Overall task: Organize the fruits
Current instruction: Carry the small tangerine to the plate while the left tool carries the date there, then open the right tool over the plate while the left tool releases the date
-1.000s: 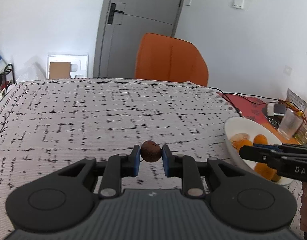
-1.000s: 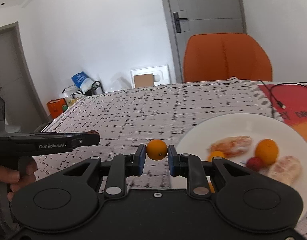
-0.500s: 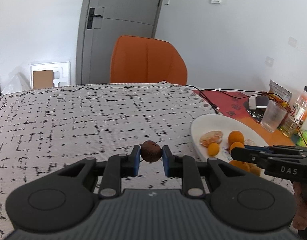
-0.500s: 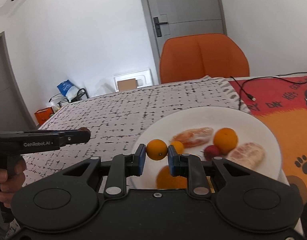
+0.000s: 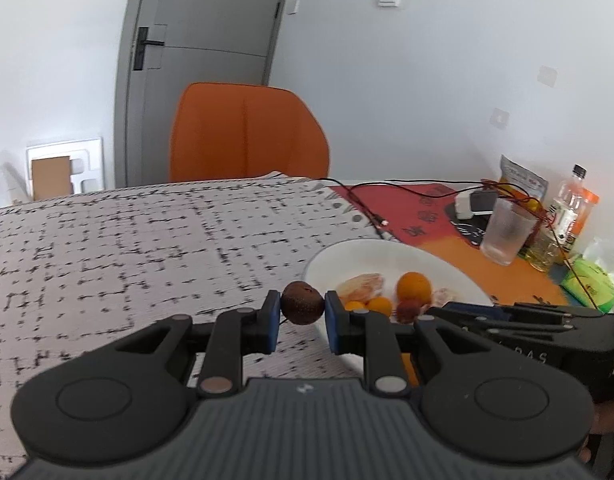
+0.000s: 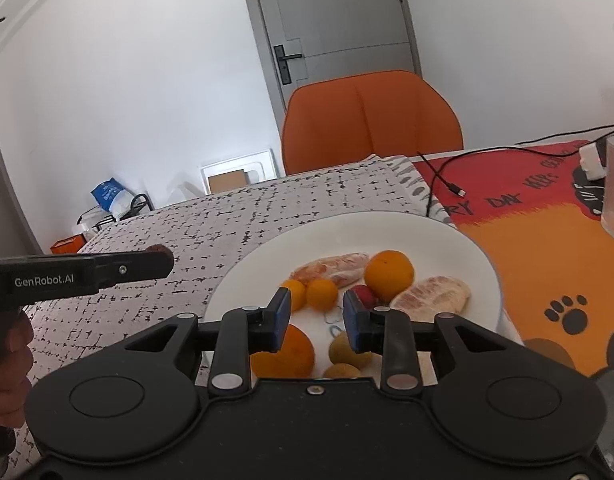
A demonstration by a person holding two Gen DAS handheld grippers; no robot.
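Observation:
My left gripper [image 5: 301,312] is shut on a small brown round fruit [image 5: 302,303], held just left of the white plate [image 5: 347,256]. In the right wrist view it reaches in from the left [image 6: 159,261], short of the plate [image 6: 459,240]. My right gripper [image 6: 317,312] hovers over the plate's near side with its jaws opening. A small orange fruit [image 6: 322,293] lies free of the pads among the plate's fruit. On the plate sit a larger orange [image 6: 389,274], peeled segments [image 6: 431,298], a red fruit [image 6: 365,294] and yellowish fruits [image 6: 347,350].
An orange chair [image 6: 371,120] stands behind the table. Right of the plate, an orange and red mat [image 6: 547,248] holds a clear glass [image 5: 505,236], a bottle [image 5: 573,208], a charger and black cables [image 6: 447,184]. A patterned cloth [image 5: 127,248] covers the table's left.
Both grippers moved right over the plate. The right gripper's jaws parted and let go of the small orange fruit, which now lies on the plate. The left still grips the brown fruit.

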